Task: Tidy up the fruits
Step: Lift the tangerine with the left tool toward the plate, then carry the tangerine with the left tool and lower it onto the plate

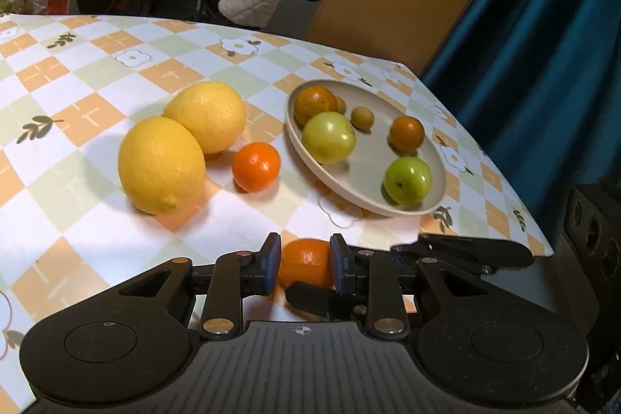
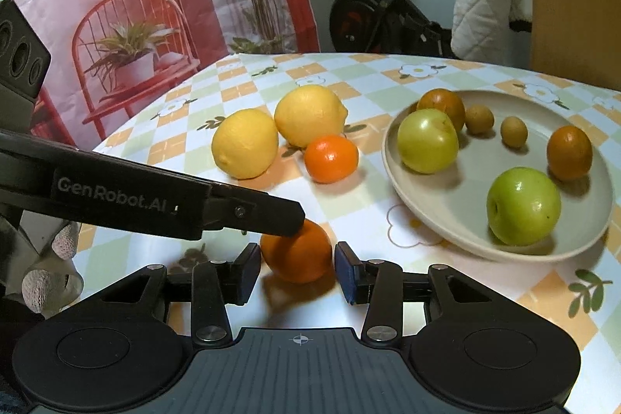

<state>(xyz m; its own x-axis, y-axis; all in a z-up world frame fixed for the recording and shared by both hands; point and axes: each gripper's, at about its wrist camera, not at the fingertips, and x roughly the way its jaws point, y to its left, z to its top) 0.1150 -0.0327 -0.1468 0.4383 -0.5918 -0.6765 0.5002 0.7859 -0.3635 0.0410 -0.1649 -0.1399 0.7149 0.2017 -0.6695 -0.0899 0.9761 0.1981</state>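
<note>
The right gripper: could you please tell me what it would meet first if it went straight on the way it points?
The right gripper would first meet the round orange fruit already sitting between its fingers, on the checked tablecloth. Beyond it the cloth looks bare, though depth is hard to judge.

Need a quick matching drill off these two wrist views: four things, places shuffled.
Things:
1. lemons
2. green apple
3. near orange
4. far orange

Places:
A. on the plate
B. between the left gripper's pads
C. side by side on the tablecloth
D. on the cloth between lemons and plate

Pairs: 1-C, 2-A, 3-B, 4-D
</note>
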